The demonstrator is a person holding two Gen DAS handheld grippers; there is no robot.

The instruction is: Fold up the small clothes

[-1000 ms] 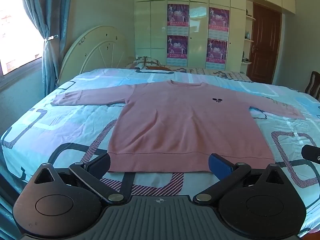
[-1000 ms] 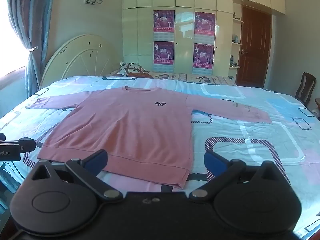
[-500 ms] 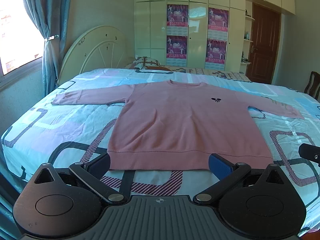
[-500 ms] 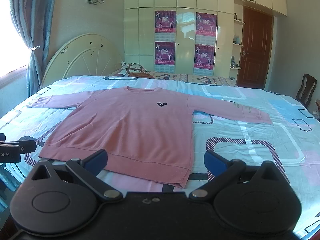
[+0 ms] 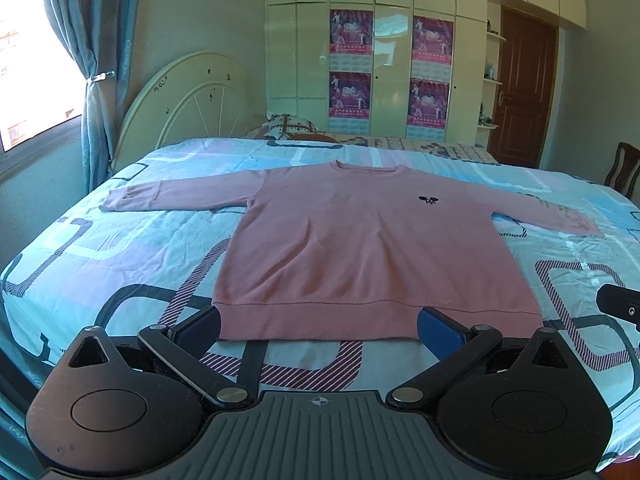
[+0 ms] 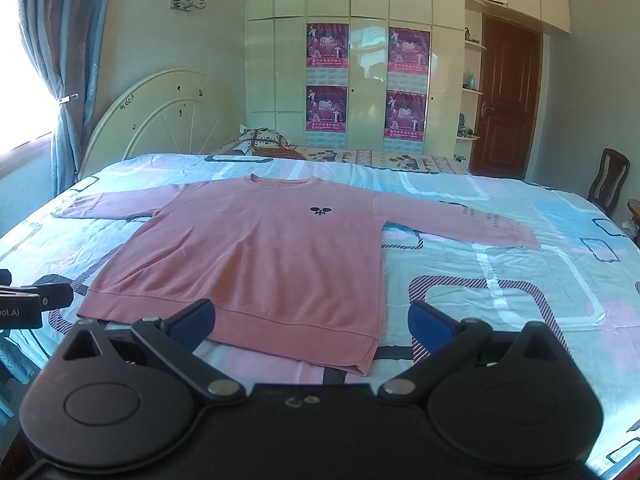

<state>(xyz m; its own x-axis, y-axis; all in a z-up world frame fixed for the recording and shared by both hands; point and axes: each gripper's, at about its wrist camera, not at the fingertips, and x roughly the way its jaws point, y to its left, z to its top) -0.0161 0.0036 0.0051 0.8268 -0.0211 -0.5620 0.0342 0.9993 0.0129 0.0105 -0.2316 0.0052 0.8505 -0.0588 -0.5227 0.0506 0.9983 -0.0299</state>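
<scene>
- Almost nothing has moved since a second ago: both views have only drifted a tiny bit, and the pink sweater (image 5: 368, 248) lies just where it was.
- The pink sweater lies flat on the bed (image 5: 120, 248), front side up, with a small dark logo (image 5: 428, 200) on the chest.
- Both sleeves stick straight out to the sides, and the neck points to the far end of the bed.
- The bottom hem is the part nearest the two grippers.
- The left gripper (image 5: 318, 324) hangs just in front of the hem, and its jaws are spread wide with nothing in them.
- The right gripper (image 6: 312, 320) hangs near the hem's right corner, and its jaws are spread wide too, holding nothing.
- No fold is made yet, so the job looks like it is only starting.
- A good first step, I think, is for each gripper to take one part of the sweater, like a sleeve or a hem corner.
- It should pinch only the sweater and not the bed sheet under it.
- Then it should lift a little and lay the cloth over smooth, so no lumps show.
- The wardrobe (image 5: 380, 60) with posters (image 5: 351, 32) and the brown door (image 5: 524, 88) stand far behind the bed.
</scene>
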